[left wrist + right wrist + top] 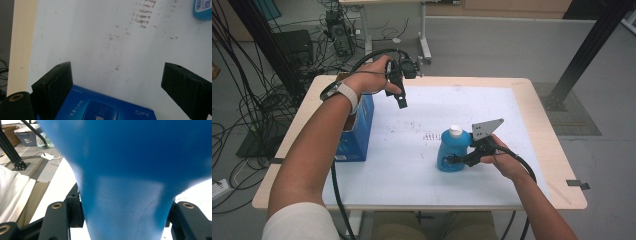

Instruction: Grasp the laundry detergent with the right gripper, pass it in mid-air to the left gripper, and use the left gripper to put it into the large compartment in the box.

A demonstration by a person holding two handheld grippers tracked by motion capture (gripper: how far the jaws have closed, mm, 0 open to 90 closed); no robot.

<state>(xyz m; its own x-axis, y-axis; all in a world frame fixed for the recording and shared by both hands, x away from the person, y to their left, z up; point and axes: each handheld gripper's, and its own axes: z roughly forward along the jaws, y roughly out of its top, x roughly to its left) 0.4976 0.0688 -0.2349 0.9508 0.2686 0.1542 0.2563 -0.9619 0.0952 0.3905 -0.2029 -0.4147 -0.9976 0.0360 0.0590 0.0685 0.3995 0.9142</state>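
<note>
A blue bottle with a white cap stands upright on the white sheet, right of the middle. My right gripper comes in from the right and is shut on the bottle's lower body. In the right gripper view the blue bottle sits pinched between the two jaws of the right gripper. My left gripper hangs in the air at the far left of the table, above a blue box. In the left gripper view the left gripper stands open with nothing between its jaws, over the blue box.
The wooden table is covered by a stained white sheet. A corner of the blue bottle shows at the top right of the left gripper view. Cables and black frame posts stand on the floor around the table.
</note>
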